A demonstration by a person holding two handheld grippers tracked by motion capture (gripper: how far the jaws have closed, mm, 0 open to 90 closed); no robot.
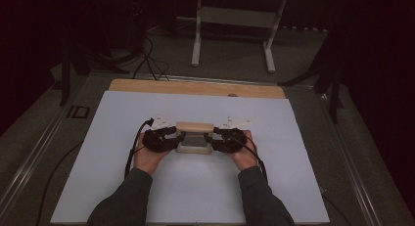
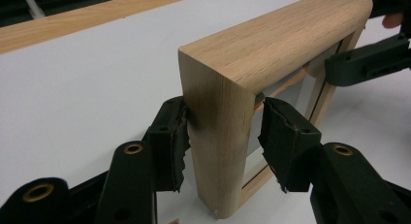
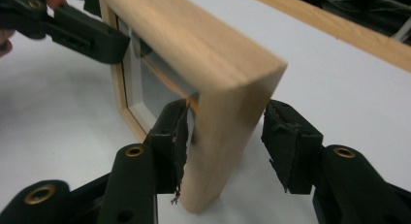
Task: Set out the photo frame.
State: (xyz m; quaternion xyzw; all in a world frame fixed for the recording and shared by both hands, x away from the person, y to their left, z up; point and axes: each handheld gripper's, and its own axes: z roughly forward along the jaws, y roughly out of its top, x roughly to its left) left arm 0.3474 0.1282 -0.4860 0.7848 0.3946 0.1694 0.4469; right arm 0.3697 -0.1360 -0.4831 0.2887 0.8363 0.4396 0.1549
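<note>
Three cams: one fixed overhead, one on each gripper.
High view sits above person's side, looks fwd and down over whole white table, far off. Left gripper view and right gripper view ride low, v. close, each looking along its own jaws at opposite ends of the wooden frame. All 3 share frame + table; each gripper cam also catches the other's jaw beyond.

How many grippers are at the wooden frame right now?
2. The left gripper straddles the left upright of the wooden frame; the right gripper straddles its right upright, jaws either side.
</note>
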